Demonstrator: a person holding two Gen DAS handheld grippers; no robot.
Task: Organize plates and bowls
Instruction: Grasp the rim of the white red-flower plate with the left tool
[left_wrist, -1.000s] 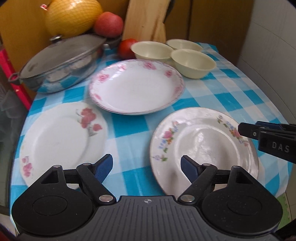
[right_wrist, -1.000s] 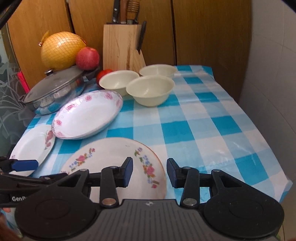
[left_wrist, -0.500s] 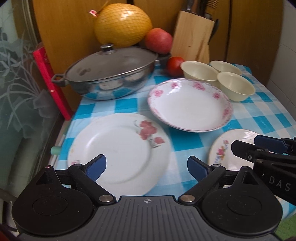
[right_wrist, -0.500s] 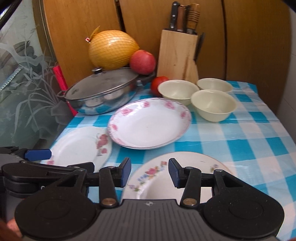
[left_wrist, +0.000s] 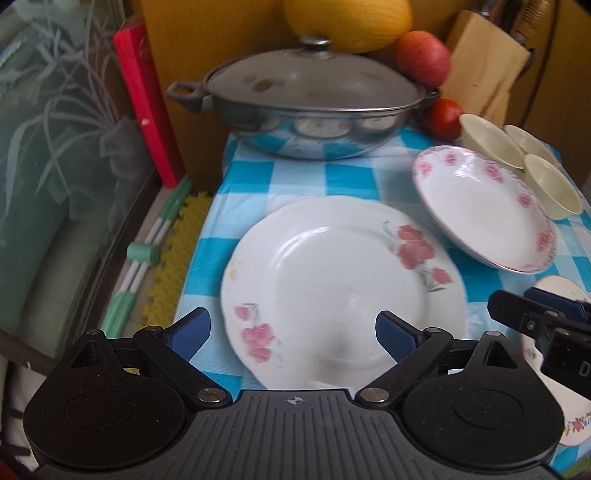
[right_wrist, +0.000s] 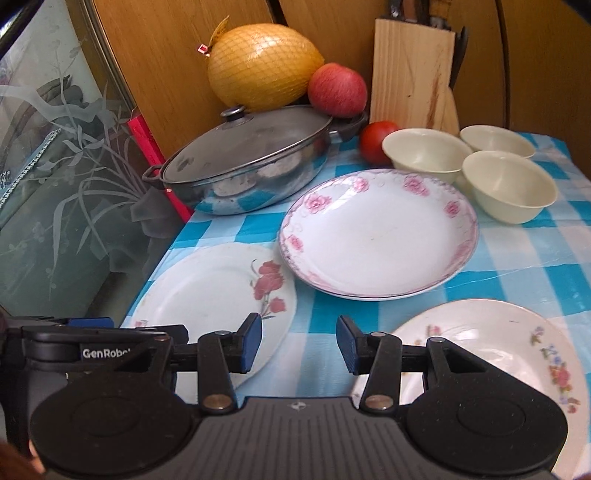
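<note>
A flat white plate with red flowers lies near the table's left edge, also in the right wrist view. My left gripper hangs wide open over its near rim, with nothing pressed between the pads. A deep pink-rimmed plate sits behind it to the right, with three cream bowls beyond. A plate with multicoloured flowers lies at the front right. My right gripper stands partly open and empty above the checked cloth between the two front plates.
A lidded steel pan stands at the back left with a netted pomelo and an apple behind it. A tomato and knife block stand further right. Frosted glass borders the table's left edge.
Both grippers have swung left. The left one went from over the multicoloured plate to over the red-flower plate and its jaws widened. The right one left the multicoloured plate's middle.
</note>
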